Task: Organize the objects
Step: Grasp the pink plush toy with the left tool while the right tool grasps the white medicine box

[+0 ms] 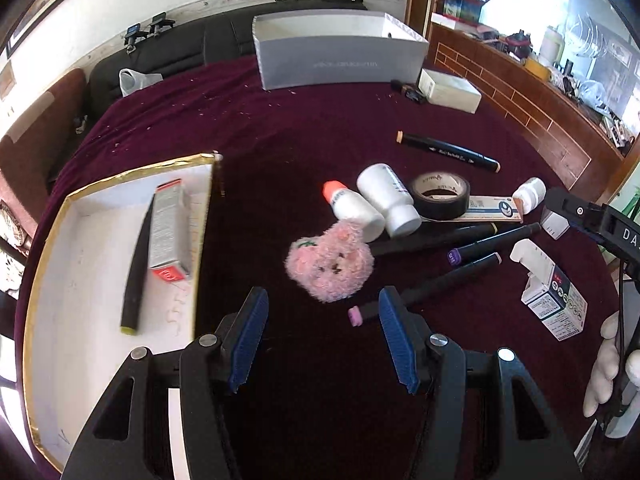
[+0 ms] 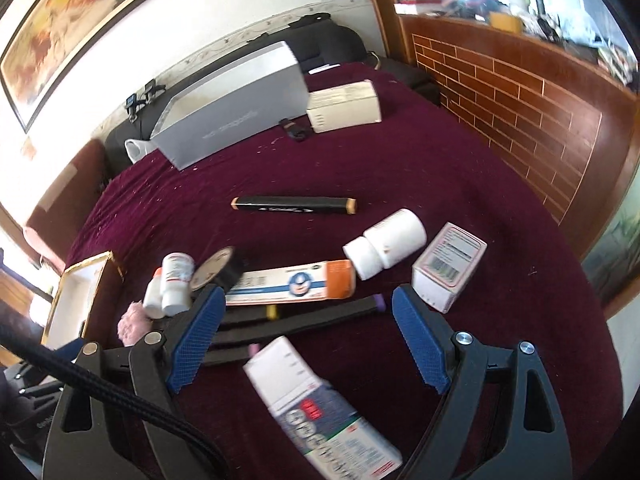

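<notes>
Left wrist view: the right gripper shows only as a black edge at the frame's right, cut off, with gloved fingers below it. The left gripper hangs partly open over the maroon cloth with nothing between its blue pads. The pink plush toy lies just ahead of it, and a black marker with a pink end runs behind the right-hand pad, partly hidden. To the left sits the gold-rimmed tray, cut off below, holding a grey carton and a dark marker.

In the right wrist view the right gripper stands wide and holds nothing. A blue-and-white medicine box lies blurred between and below its pads (print unreadable), with black markers lying across the gap behind it. A braided cable crosses the lower left corner. The white pill bottle and pink-edged box lie just beyond the right-hand pad.
</notes>
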`<state>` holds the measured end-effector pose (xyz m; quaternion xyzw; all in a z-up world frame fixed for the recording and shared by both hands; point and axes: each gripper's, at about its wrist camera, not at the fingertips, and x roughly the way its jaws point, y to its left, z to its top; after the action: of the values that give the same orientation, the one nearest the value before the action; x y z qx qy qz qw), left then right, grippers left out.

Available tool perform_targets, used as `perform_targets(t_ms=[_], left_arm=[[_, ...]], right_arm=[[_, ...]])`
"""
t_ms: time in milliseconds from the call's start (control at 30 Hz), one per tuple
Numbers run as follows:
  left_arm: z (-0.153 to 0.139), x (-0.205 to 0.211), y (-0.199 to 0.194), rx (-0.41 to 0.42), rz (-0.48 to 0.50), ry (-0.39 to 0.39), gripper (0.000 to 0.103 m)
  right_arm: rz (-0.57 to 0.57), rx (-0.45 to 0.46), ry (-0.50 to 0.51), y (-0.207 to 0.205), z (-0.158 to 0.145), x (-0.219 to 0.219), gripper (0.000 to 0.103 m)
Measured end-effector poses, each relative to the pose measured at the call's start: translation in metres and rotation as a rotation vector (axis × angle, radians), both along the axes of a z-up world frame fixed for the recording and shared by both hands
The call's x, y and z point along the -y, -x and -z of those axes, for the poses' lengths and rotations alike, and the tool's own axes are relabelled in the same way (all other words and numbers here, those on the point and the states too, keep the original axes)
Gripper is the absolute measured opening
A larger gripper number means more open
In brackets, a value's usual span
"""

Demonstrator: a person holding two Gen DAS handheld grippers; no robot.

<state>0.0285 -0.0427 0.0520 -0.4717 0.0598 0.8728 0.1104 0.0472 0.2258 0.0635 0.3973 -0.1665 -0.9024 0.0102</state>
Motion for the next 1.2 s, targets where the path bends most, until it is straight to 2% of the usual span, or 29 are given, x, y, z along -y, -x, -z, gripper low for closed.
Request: perform_targets(t_ms=[300, 400, 633, 700, 800, 867, 1100, 1200], left_arm=[[0.024, -0.033, 0.016, 0.045, 0.020, 0.059, 0.051], [0.028, -0.037, 0.025, 0.028, 0.010, 0.062, 0.054], [0.023, -0.021, 0.036, 0.002, 0.039, -0.005, 0.054], [0.023, -0.011, 0.041, 0.012, 0.002, 0.010, 0.054], [0.028, 0.004, 0.051, 0.060, -0.048, -0.054, 0.054], [0.029, 0.005, 0.055, 0.073, -0.058, -0.069, 0.054], [0.023, -0.017, 0.055, -0.012, -0.025, 0.054, 0.054], [0.026, -0.019, 0.060, -0.001, -0.010, 0.051, 0.054]], right_arm=[[0.025, -0.003, 0.082, 0.008, 0.026, -0.027, 0.086], [0.032, -0.012, 0.110, 0.009, 0.030, -0.033, 0.086], [0.041, -0.034, 0.162, 0.007, 0.030, -0.043, 0.086], [0.042, -0.040, 0.177, 0.007, 0.030, -0.046, 0.086], [0.039, -0.040, 0.194, 0.006, 0.031, -0.048, 0.086], [0.039, -0.041, 0.197, 0.006, 0.031, -0.048, 0.086], [0.032, -0.036, 0.189, 0.006, 0.031, -0.046, 0.086], [0.031, -0.037, 0.179, 0.006, 0.031, -0.046, 0.086]])
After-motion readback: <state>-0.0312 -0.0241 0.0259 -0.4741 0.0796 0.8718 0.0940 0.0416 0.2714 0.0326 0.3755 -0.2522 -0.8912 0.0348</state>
